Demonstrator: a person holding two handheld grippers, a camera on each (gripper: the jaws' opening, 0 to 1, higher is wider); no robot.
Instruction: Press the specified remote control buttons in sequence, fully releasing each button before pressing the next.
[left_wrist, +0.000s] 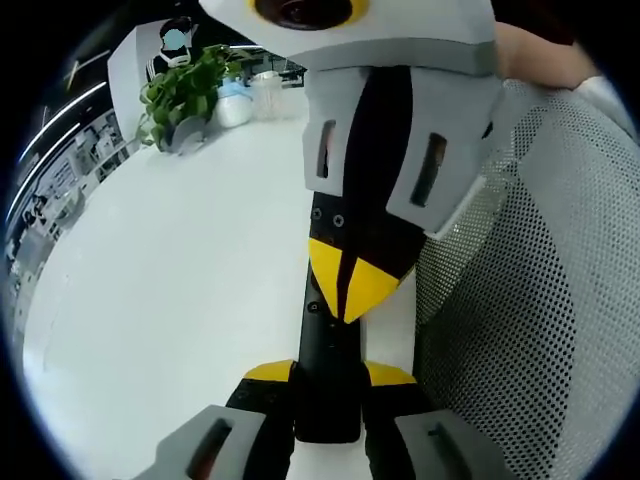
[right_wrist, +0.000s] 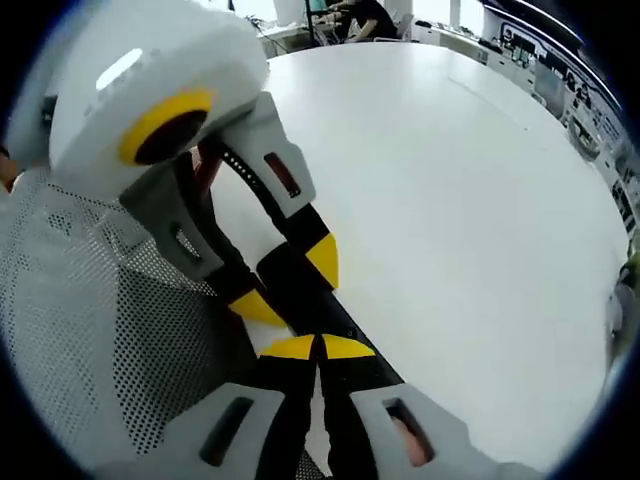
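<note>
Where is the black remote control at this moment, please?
In the left gripper view the remote control lies low at centre, clamped between the left gripper fingers, on the white table beside the mesh chair; the right gripper touches it from above.

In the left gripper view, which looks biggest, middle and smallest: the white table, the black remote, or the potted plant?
1. White table, by far the largest.
2. Black remote.
3. Potted plant, smallest, though it stands farther from the camera, so its true size is unsure.

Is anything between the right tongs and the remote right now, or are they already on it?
Nothing visible stands between them. The right tongs, tips together, sit directly on top of the black remote, which the left tongs clamp from both sides above the white table. The mesh chair back lies off to the side, clear of the contact.
</note>
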